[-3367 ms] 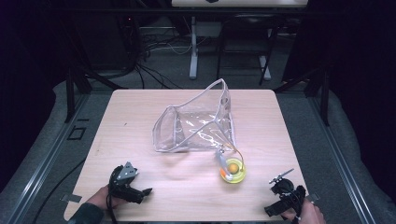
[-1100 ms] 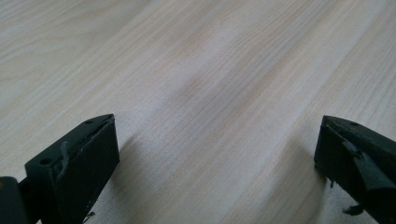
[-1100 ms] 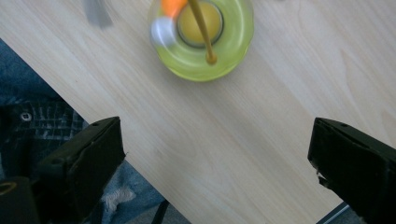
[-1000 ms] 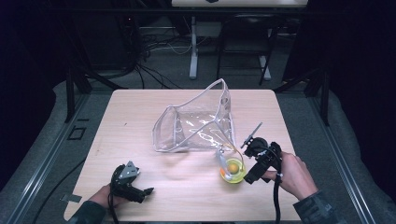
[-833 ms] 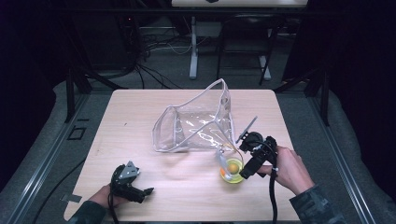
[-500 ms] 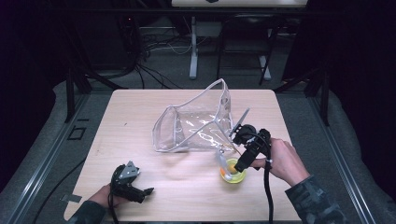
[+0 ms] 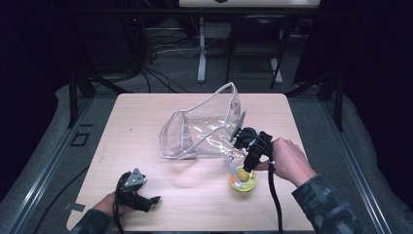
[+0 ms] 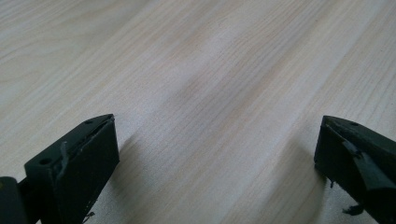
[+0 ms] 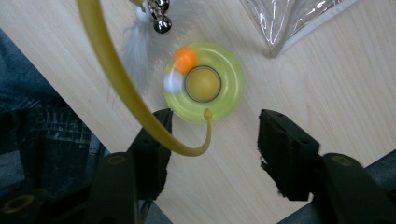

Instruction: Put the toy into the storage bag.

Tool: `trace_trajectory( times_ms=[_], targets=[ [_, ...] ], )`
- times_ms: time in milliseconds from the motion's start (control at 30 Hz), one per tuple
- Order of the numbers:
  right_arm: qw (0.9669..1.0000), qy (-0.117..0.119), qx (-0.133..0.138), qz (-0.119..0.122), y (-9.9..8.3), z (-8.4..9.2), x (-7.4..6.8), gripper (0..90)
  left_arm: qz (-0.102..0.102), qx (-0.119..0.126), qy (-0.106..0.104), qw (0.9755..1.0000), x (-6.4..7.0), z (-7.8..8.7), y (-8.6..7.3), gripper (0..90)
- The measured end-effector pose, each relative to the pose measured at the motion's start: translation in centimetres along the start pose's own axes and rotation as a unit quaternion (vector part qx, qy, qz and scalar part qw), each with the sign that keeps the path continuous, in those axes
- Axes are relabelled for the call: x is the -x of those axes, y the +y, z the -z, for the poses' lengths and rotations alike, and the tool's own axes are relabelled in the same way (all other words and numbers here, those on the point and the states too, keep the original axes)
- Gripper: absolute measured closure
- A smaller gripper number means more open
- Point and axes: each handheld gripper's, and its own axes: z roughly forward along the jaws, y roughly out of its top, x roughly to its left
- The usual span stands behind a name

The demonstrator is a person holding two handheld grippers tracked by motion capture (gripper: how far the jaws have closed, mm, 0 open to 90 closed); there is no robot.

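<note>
In the high view the right gripper (image 7: 237, 155) hangs over the yellow-green toy (image 7: 242, 179), beside the clear pouch (image 7: 204, 127) on the table (image 7: 146, 117); the left gripper (image 7: 146, 197) rests near the table's near edge. In the left gripper view its jaws stand spread wide, bare wood between them. In the right gripper view the jaws, just closing, stay apart; the toy's ring (image 9: 204, 81) lies just beyond them, its curved yellow wand (image 9: 116, 79) crossing the left jaw.
</note>
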Motion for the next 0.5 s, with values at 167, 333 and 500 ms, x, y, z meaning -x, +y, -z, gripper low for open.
trace_trajectory(
  times_ms=[167, 333, 500],
  targets=[
    [0.9998, -0.004, -0.013, 0.014, 0.30, 0.06, -0.12, 69.9, 0.000, 0.000, 0.000, 1.0000, 0.00, 0.00, 0.01, 0.0],
    [0.9995, -0.008, -0.022, 0.020, 0.42, -0.05, -0.27, 77.4, 0.000, 0.000, 0.001, 1.0000, 0.01, 0.00, 0.00, 0.0],
    [0.9993, -0.014, -0.024, 0.027, 0.56, 0.35, -0.26, 87.2, 0.000, 0.000, 0.001, 1.0000, 0.00, 0.00, 0.01, 0.0]
  ],
)
